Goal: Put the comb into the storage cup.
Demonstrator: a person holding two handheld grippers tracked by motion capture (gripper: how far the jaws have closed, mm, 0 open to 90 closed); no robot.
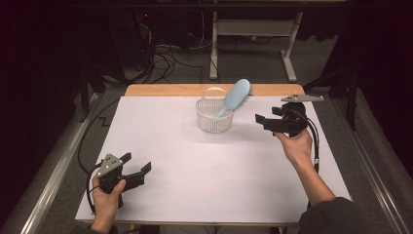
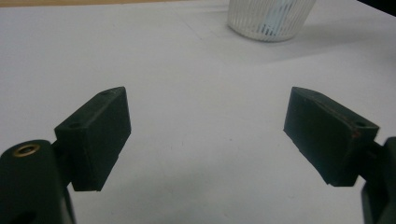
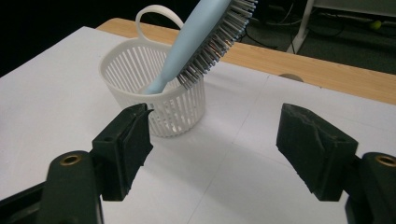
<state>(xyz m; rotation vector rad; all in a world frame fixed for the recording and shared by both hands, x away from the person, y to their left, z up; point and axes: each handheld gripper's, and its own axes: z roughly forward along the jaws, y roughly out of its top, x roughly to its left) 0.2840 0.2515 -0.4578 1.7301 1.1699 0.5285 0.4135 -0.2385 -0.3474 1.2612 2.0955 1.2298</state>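
Note:
A light blue hairbrush (image 1: 235,96) (image 3: 205,39) stands handle-down in a white slatted basket (image 1: 208,120) (image 3: 184,109) (image 2: 268,21), leaning to the right with its bristle head over the rim. The basket sits at the far middle of the white table (image 1: 204,165). My right gripper (image 1: 261,120) (image 3: 212,142) hovers to the right of the basket, jaws open and empty, pointing at it. My left gripper (image 1: 136,163) (image 2: 208,135) rests near the front left of the table, open, with bare table between its fingers.
A wooden strip (image 1: 195,89) runs along the table's far edge. Beyond it are floor cables (image 1: 165,58) and a white desk frame (image 1: 253,48). A metal rail (image 1: 53,170) flanks the table's left side.

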